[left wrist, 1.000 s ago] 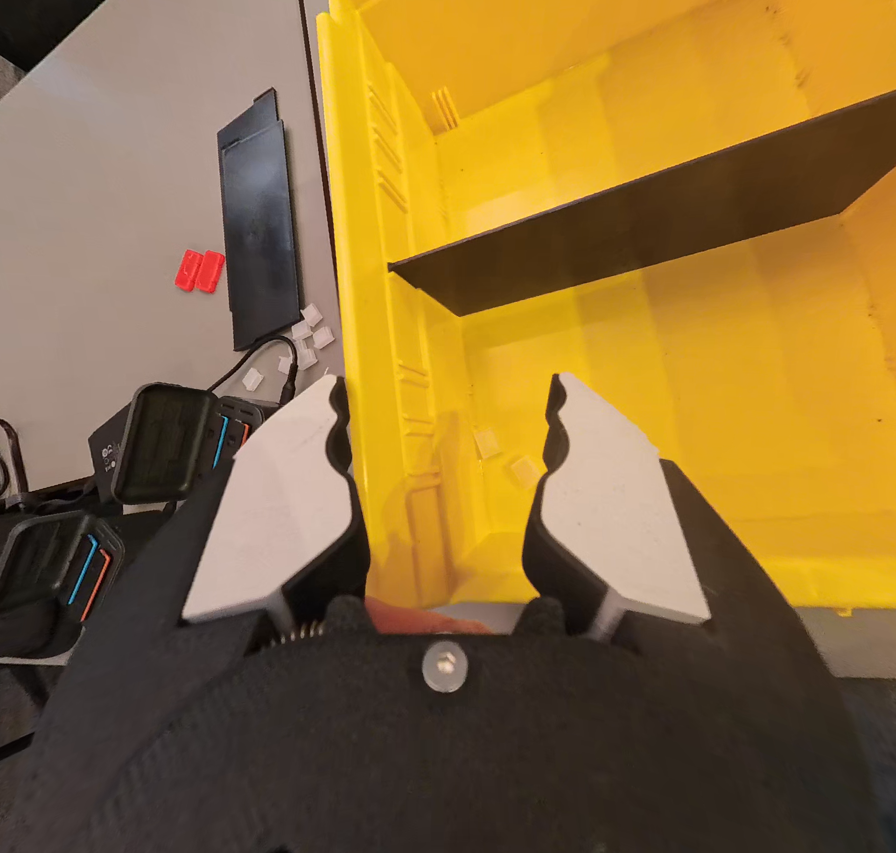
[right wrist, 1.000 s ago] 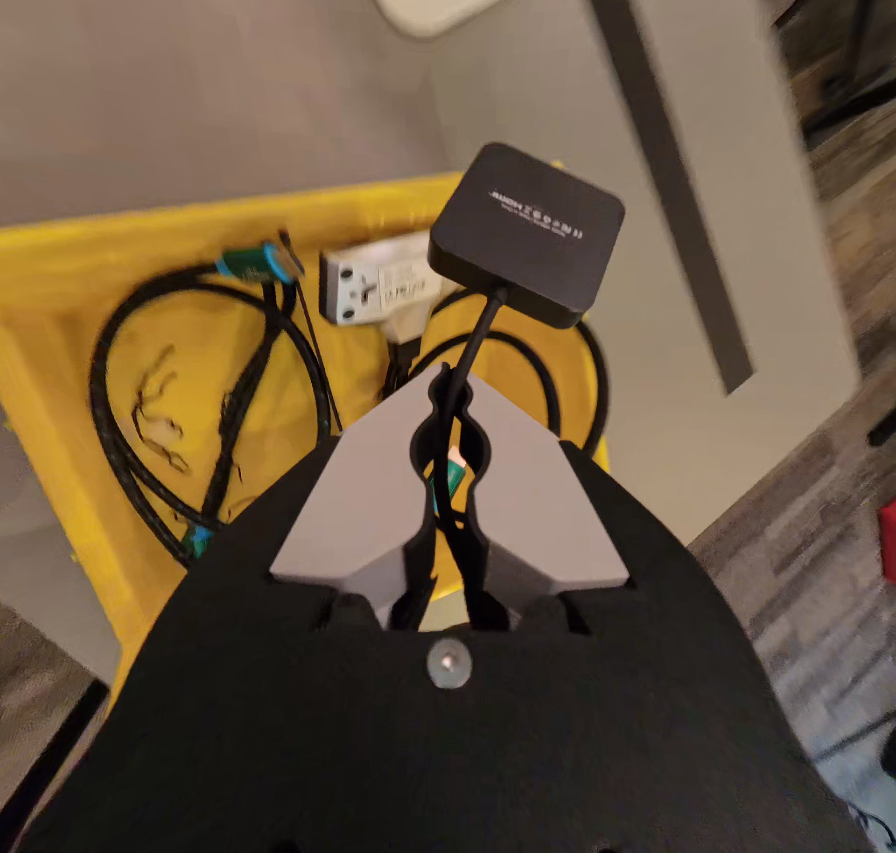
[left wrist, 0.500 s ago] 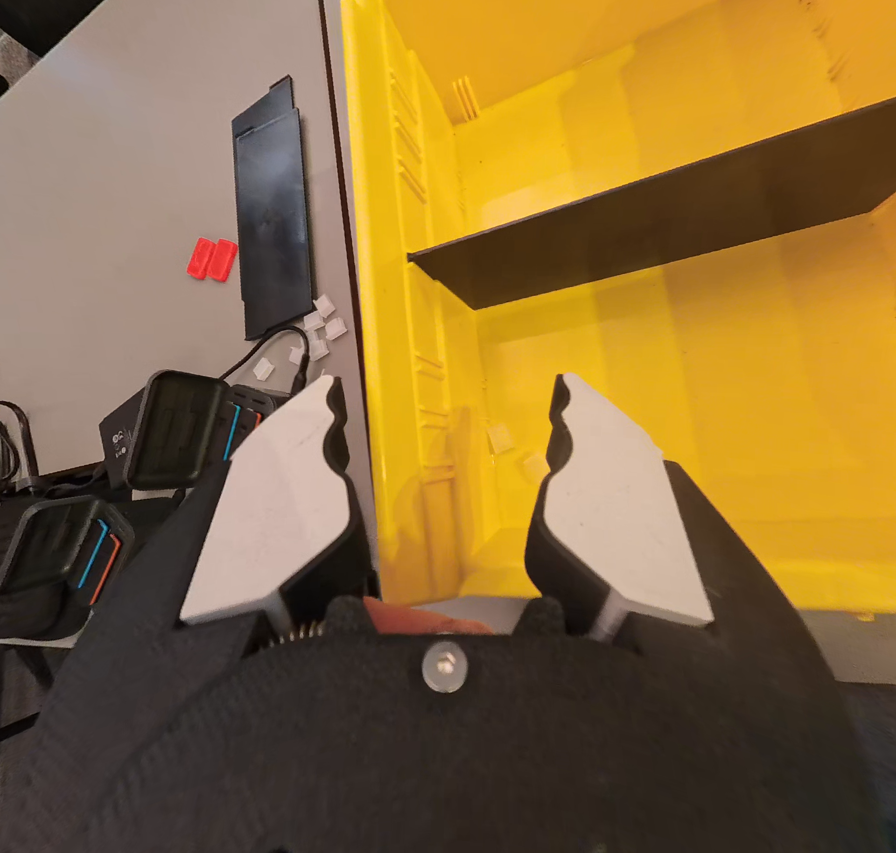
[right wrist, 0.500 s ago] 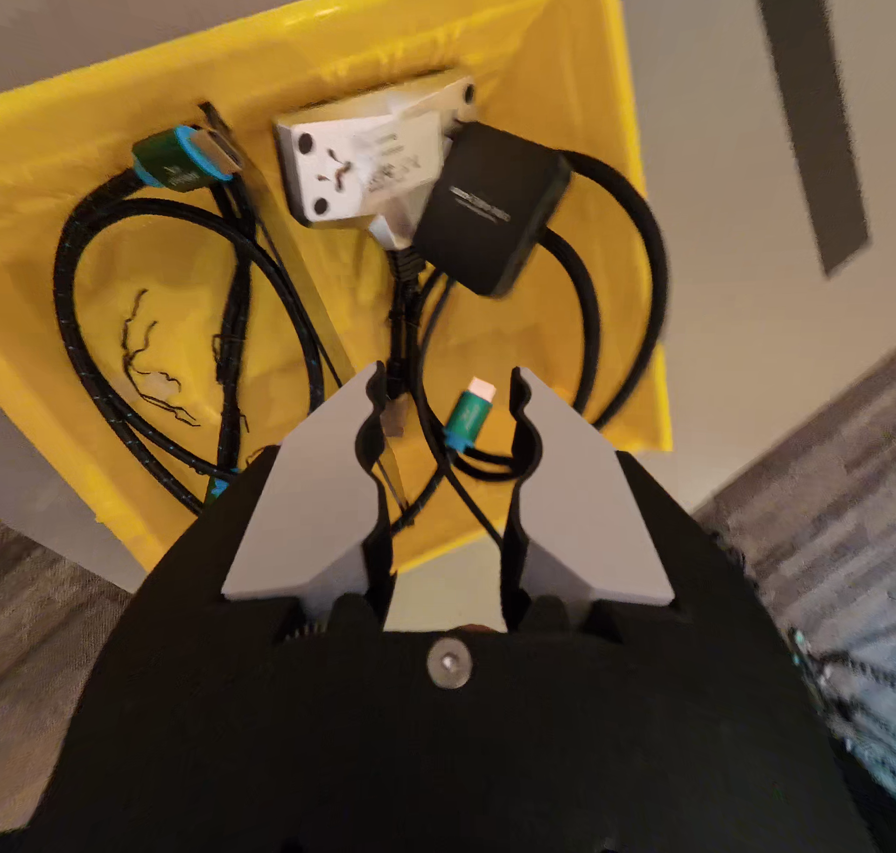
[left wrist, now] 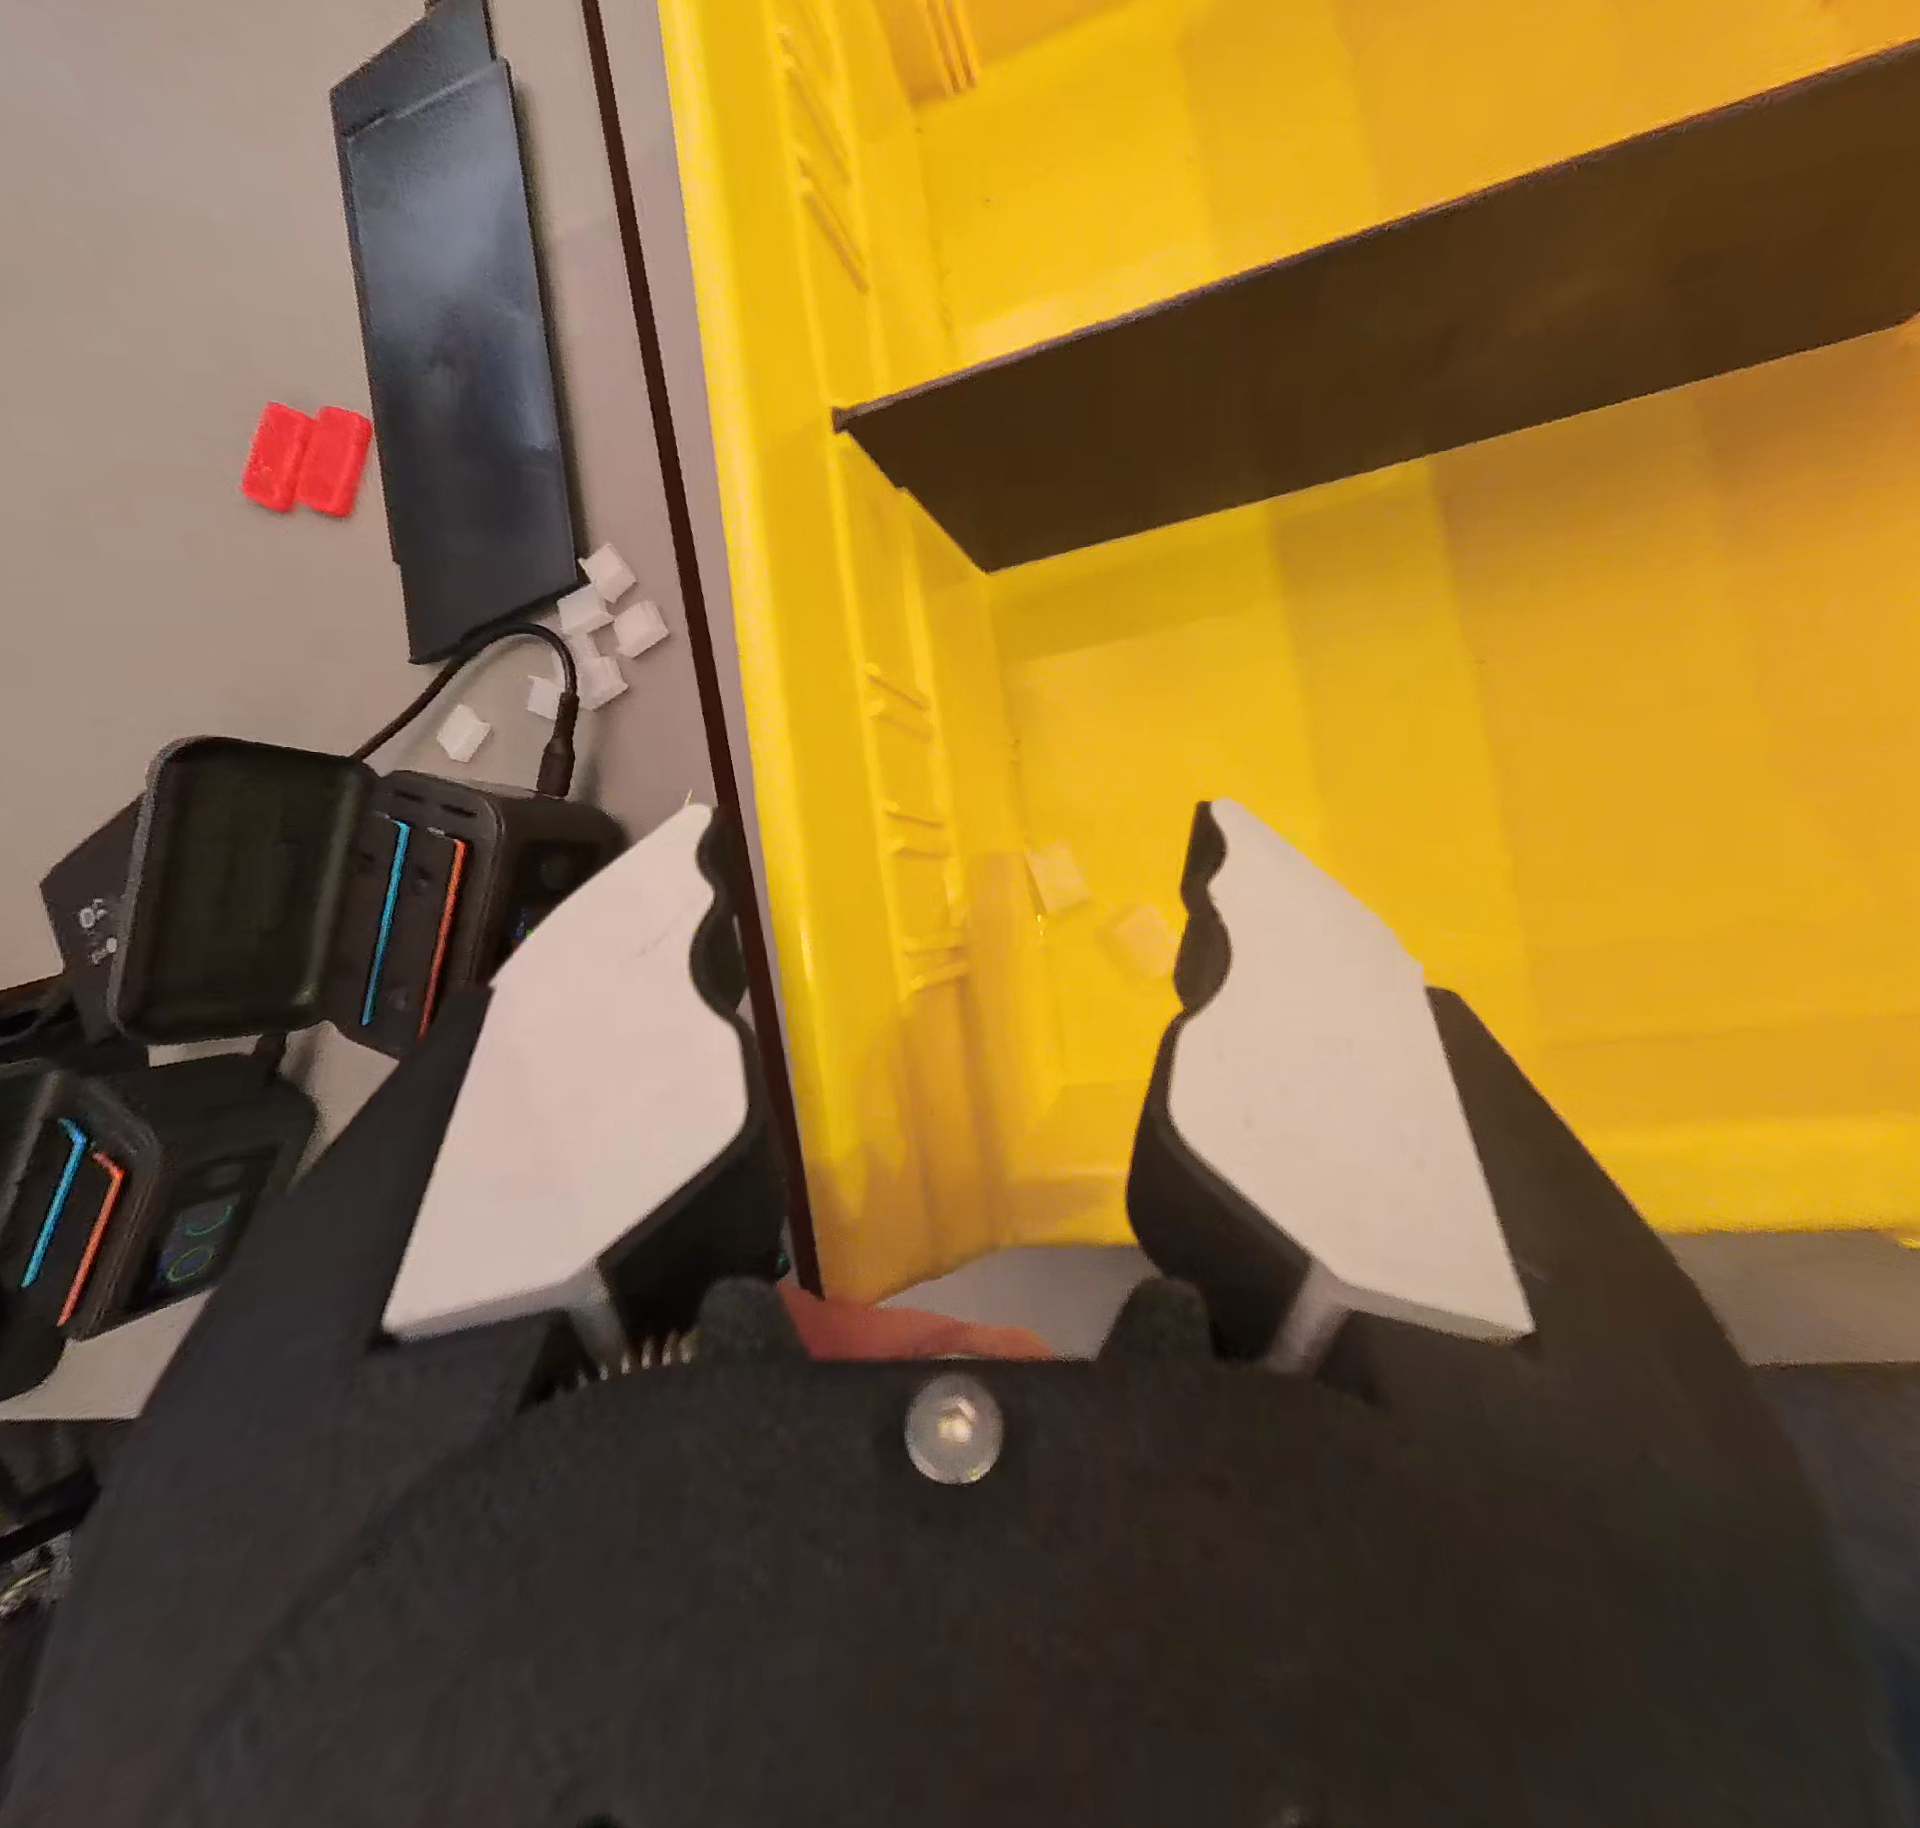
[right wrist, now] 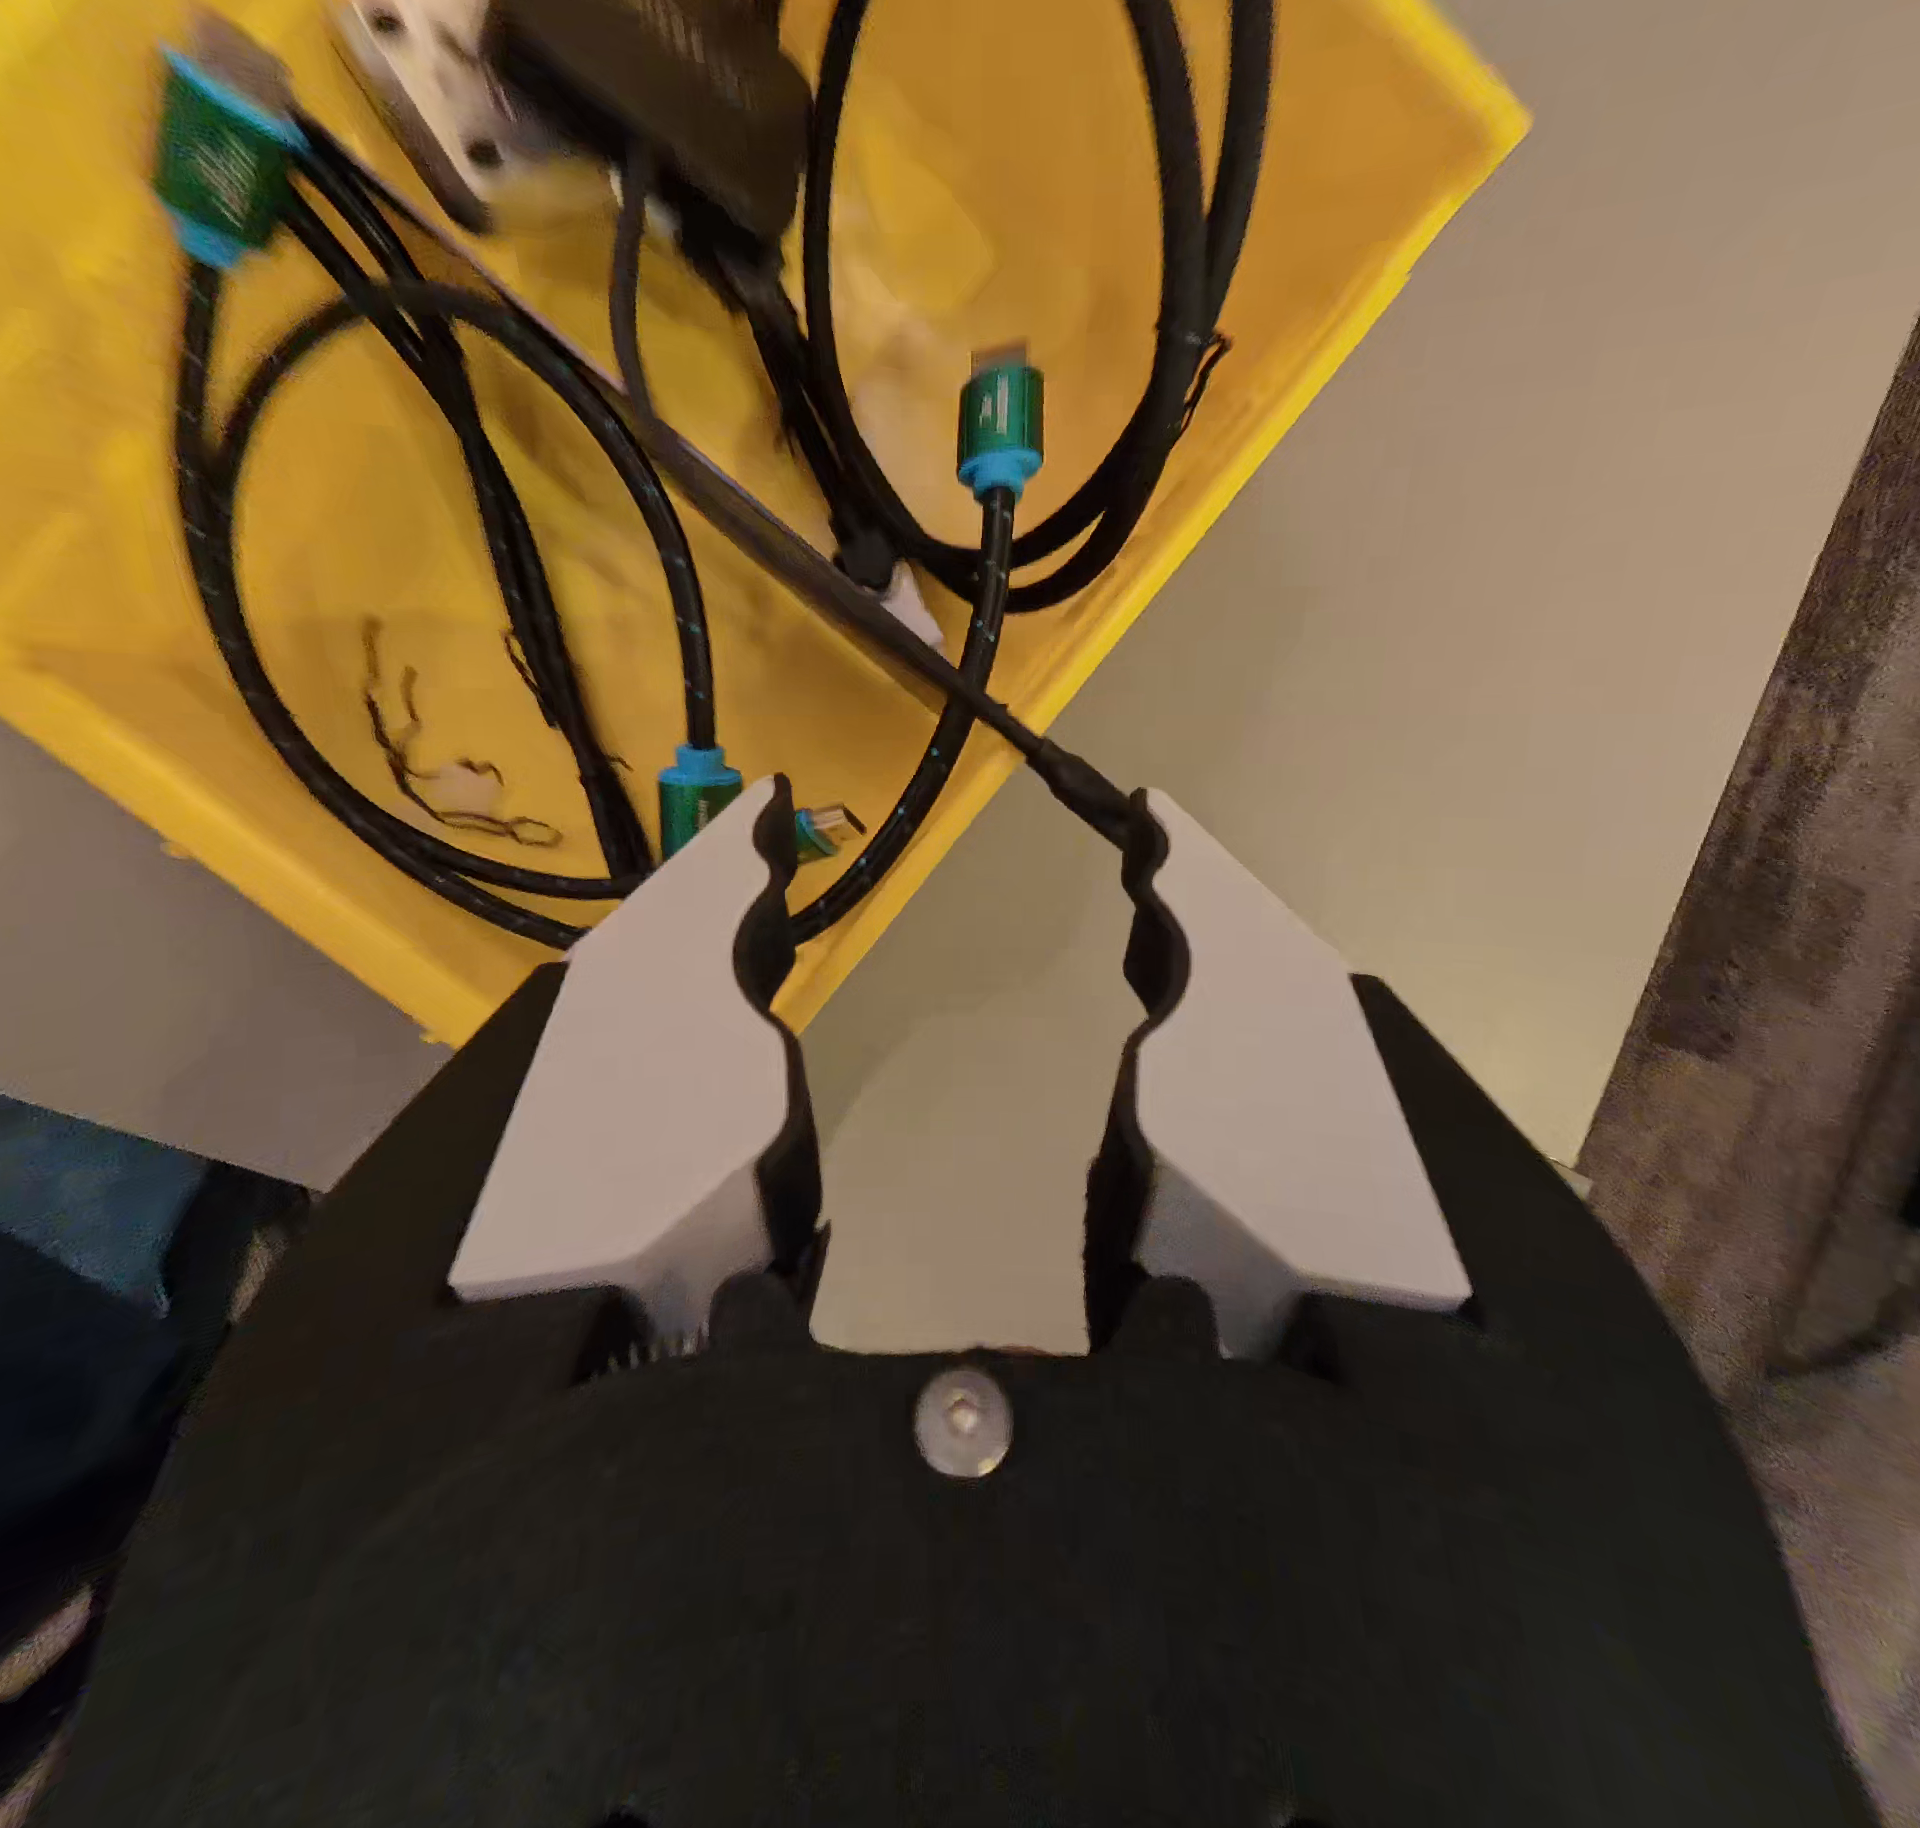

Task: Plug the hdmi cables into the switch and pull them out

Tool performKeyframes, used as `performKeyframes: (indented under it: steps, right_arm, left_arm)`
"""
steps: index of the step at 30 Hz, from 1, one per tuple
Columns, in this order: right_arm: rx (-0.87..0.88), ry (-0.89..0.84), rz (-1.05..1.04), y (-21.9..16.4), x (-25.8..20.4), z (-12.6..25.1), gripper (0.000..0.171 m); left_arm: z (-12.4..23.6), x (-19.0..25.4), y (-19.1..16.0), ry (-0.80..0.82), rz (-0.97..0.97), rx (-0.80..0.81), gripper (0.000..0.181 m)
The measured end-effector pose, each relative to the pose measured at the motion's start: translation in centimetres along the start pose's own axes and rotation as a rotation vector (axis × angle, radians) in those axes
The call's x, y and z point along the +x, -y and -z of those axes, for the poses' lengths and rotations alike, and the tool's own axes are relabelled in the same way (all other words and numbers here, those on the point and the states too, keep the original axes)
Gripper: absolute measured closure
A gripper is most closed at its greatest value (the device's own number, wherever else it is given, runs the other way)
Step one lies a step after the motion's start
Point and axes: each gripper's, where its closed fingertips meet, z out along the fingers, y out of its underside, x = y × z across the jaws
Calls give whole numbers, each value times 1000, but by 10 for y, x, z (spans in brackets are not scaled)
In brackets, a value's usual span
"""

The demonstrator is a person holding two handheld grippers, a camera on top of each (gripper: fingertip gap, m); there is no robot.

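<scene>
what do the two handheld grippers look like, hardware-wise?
Both match: left gripper and right gripper have a black, rough-textured printed body, two light grey wedge-shaped fingers with black wavy-edged inner pads, and a silver screw centred behind the fingers. No cables or markings visible.

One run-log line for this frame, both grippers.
left hand-held gripper: open, empty, over yellow bin | right hand-held gripper: open, empty | switch, HDMI cables: in bin

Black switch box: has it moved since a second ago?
Yes. The black switch box has dropped from above the yellow bin into it, beside the silver box.
</scene>
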Motion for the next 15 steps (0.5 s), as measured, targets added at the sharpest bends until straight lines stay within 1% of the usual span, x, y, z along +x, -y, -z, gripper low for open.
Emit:
performKeyframes:
  steps: [1, 2, 3, 4, 5, 7, 8, 9, 11, 12, 14, 15]
  right_arm:
    - [35, -23, -7, 3, 3, 7, 106]
    - [61, -52, 4, 6, 7, 11, 99]
    - [64, -60, 26, 6, 8, 13, 98]
    - [56, -62, 71, 7, 5, 13, 99]
    - [64, -89, 138, 12, 2, 13, 106]
    - [39, -163, 261, 17, 0, 13, 108]
    - [-1, -161, 307, 16, -3, 11, 106]
    - [-21, -134, 356, 18, -9, 5, 109]
    - [-34, -59, 501, 24, -26, -12, 118]
    - [-73, -78, 578, 23, -26, -22, 124]
    - [-151, -148, 689, 21, -16, -38, 162]
    - [-171, -151, 713, 22, -16, -41, 164]
  left_arm:
    - [0, 1, -1, -6, -1, 0, 101]
    - [0, 1, 0, -17, 13, 9, 101]
    - [1, 1, 1, -25, 31, 19, 102]
    - [1, 1, 1, -25, 39, 21, 103]
    - [0, 0, 1, -22, 36, 17, 103]
    - [0, 0, 1, -8, 22, 13, 104]
    - [1, 0, 1, -5, 19, 12, 103]
    - [1, 0, 1, -2, 16, 14, 103]
    - [1, 1, 1, -1, 14, 17, 103]
    - [1, 1, 1, -1, 13, 16, 103]
    - [2, 1, 1, 2, 11, 20, 103]
    - [3, 1, 1, 1, 9, 24, 103]
